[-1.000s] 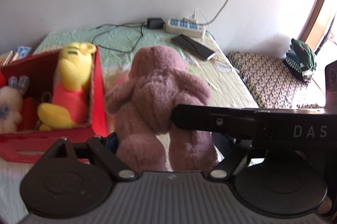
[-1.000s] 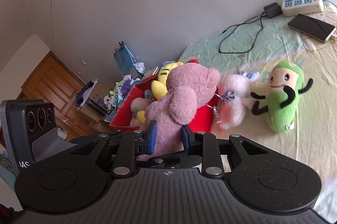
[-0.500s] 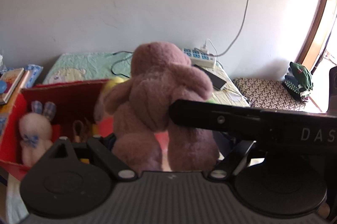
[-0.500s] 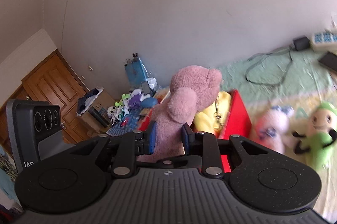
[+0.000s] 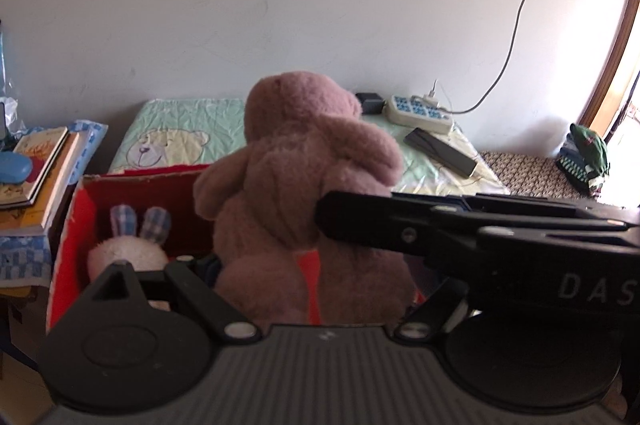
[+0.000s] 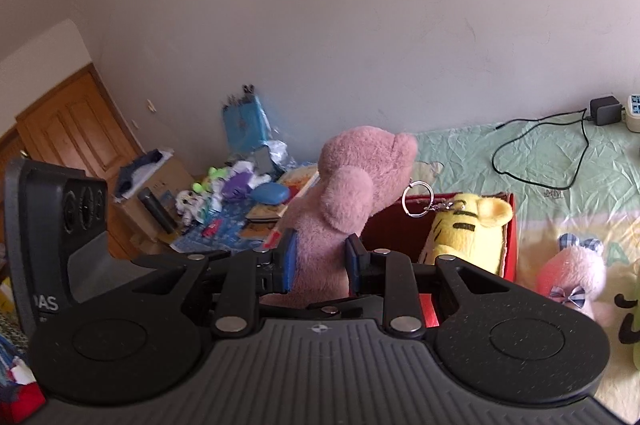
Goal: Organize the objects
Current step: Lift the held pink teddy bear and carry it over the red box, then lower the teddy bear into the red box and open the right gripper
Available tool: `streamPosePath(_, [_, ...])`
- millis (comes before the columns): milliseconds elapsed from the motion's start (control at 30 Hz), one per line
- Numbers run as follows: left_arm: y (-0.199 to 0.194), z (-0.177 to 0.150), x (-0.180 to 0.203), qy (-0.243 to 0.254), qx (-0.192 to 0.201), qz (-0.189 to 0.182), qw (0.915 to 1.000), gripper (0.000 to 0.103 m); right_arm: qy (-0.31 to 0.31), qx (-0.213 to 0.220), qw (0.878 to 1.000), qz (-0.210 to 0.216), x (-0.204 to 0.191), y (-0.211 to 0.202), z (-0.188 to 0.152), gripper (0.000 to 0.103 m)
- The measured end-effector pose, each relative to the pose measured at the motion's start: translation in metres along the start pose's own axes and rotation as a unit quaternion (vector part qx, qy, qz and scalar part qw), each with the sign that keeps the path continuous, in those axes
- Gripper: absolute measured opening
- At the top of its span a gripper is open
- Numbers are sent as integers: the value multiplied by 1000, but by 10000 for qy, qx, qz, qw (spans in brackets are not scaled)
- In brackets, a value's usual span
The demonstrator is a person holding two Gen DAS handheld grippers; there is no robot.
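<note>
A pink plush bear (image 6: 352, 201) is held upright above a red storage box (image 6: 512, 225) that sits on a bed covered by a pale green sheet (image 6: 560, 161). The right gripper (image 6: 318, 261) is clamped on the bear's lower body, its blue pads (image 6: 289, 261) pressed in from both sides. In the left wrist view the bear (image 5: 304, 185) fills the centre, and the left gripper (image 5: 316, 289) appears to be closed around its legs, though those fingertips are hidden behind the plush, so this cannot be told for sure. Inside the box a yellow striped tiger toy (image 6: 468, 229) with a metal keyring (image 6: 418, 199) and a white bunny (image 5: 128, 249) are already lying. Another pink bunny (image 6: 572, 277) remains on the sheet just beside the box. The bear would best be lowered into the free space between the toys before being released, so that nothing is crushed or tipped out.
</note>
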State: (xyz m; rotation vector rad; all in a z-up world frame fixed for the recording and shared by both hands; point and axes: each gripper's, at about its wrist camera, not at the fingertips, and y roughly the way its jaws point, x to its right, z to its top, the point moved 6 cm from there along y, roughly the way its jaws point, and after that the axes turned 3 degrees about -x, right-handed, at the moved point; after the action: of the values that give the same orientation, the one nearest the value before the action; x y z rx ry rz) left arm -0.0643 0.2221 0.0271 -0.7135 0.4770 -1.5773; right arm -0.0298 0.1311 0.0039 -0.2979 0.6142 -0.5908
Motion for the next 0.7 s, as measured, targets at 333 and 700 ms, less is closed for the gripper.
streamPosePath(333, [51,-17,-37,-24,-544,-212,9983,84,242,-527,9964,-623,25,54,-17,27])
streamPosePath(700, [75,-35,-53,-22,-983,-390,9944,85,-41,-973,9863,-1332,30,85,-32,27])
